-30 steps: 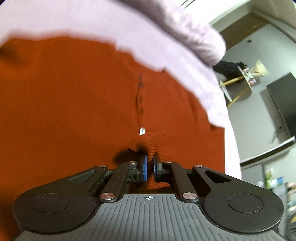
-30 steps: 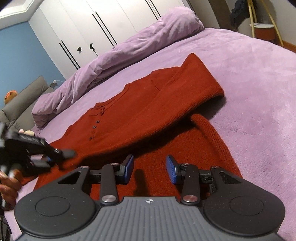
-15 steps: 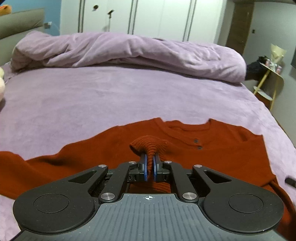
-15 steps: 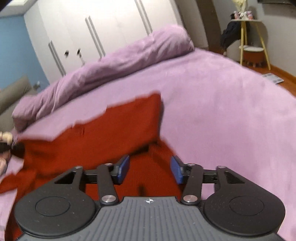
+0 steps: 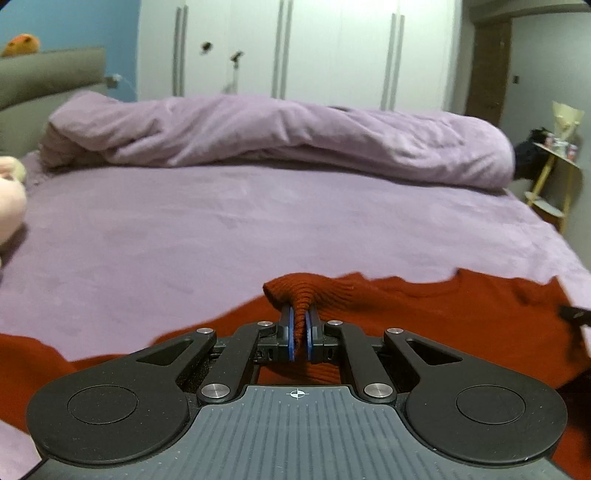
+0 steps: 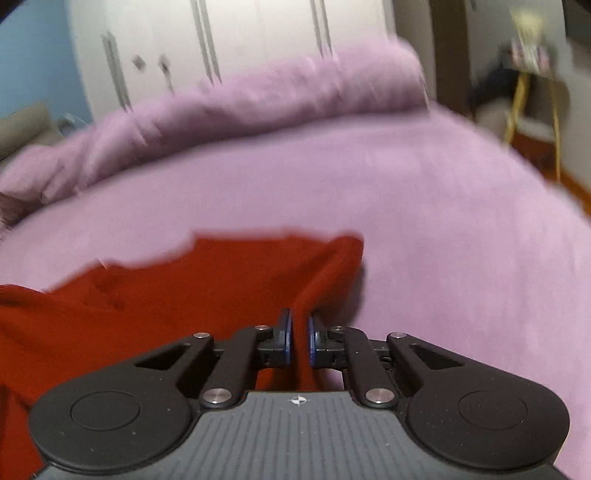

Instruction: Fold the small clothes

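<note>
A rust-red ribbed knit sweater [image 5: 424,310] lies across a plain lilac plush bedspread [image 5: 258,221], with a rolled duvet [image 5: 280,133] of the same lilac behind. The black two-finger grippers carry blue pads [image 5: 291,332]. Beyond stand white wardrobe doors [image 5: 332,51] with grey handles, a sky-blue wall [image 5: 74,26], a grey-brown upholstered headboard [image 5: 48,74] and a yellow-legged side table [image 5: 554,192].

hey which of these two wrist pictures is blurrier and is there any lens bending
Right wrist view: motion-smeared, the red sweater edges and purple duvet streaked, only the right tongs crisp. Left wrist view: mostly sharp, ribbing clear at the left tongs. Both: fisheye curves the bed outline; dim indoor light.
</note>
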Demonstrator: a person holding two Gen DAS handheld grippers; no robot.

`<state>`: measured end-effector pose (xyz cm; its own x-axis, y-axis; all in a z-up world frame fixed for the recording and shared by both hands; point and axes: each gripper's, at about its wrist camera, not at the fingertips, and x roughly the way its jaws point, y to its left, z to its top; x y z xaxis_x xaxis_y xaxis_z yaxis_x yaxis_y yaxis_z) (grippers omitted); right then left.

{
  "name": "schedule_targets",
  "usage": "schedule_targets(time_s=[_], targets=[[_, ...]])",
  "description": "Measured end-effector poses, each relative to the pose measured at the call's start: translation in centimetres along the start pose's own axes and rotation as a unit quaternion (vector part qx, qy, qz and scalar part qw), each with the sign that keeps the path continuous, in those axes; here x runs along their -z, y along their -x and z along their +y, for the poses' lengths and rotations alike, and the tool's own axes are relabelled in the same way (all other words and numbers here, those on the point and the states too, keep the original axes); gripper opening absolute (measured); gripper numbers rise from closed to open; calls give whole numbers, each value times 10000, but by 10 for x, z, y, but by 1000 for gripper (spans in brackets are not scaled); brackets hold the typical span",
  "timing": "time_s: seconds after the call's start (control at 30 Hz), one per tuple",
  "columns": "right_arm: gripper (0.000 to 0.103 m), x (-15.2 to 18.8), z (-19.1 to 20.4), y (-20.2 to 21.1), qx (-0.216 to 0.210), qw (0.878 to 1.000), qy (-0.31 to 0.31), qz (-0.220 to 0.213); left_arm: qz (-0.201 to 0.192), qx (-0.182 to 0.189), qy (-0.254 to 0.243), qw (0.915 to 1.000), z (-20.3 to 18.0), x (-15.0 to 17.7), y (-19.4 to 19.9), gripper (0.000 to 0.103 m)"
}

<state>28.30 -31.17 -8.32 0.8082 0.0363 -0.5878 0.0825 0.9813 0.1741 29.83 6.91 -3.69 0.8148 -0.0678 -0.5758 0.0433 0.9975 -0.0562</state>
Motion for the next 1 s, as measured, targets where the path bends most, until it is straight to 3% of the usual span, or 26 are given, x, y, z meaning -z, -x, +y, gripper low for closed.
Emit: schedule_targets(time_s=[0.07, 0.1, 0.17, 0.23, 0.33, 0.4, 0.47, 0.5, 0.6, 0.7, 0.73, 0.87, 0.9, 0.93, 1.0], targets=[[10, 1, 1, 6, -131, 9992, 55, -370, 146, -151, -14, 9998, 6, 4, -11, 7], [18, 4, 3, 4, -30, 9992, 147, -370, 266, -220, -29, 9994, 10, 8, -18, 7], [23, 7, 1, -4, 65, 9998, 173, -59, 405, -260, -17, 9988, 17, 14, -26, 7], [42, 9, -7, -7, -7, 9998, -91, 154, 491, -276, 63, 9984, 24, 18, -33, 7], [51, 11, -17, -9, -148, 9986, -435, 264, 555, -233, 253, 9979, 30, 20, -40, 7], [49, 12, -16, -18, -185, 9976, -479, 474, 507, -226, 269, 9981, 30, 20, -39, 7], [22, 14, -9, -24, -191, 9978, -324, 540, 384, -231, 213, 9988, 30, 18, -36, 7], [15, 14, -3, -23, -205, 9987, -139, 450, 356, -242, 161, 9989, 29, 18, -35, 7], [11, 15, 11, -13, 126, 9986, 487, -146, 494, -247, 114, 9984, 26, 22, -44, 8], [9, 22, 16, -27, 989, 9911, 886, -66, 746, -276, -7, 9968, 20, 29, -53, 13], [9, 23, 17, -29, 1143, 9889, 946, -27, 713, -374, -52, 9967, 19, 31, -51, 18], [10, 18, 25, -25, 1988, 9728, 1185, -99, 445, -544, 21, 9975, 23, 27, -32, 25], [11, 16, 25, -19, 2026, 9734, 1053, -166, 362, -501, 106, 9980, 22, 24, -27, 29], [12, 14, 27, -11, 1805, 9789, 904, -326, 272, -396, 182, 9987, 19, 22, -23, 37], [14, 13, 37, 3, 939, 9912, 751, -561, 242, -144, 161, 9995, 8, 20, -23, 51]])
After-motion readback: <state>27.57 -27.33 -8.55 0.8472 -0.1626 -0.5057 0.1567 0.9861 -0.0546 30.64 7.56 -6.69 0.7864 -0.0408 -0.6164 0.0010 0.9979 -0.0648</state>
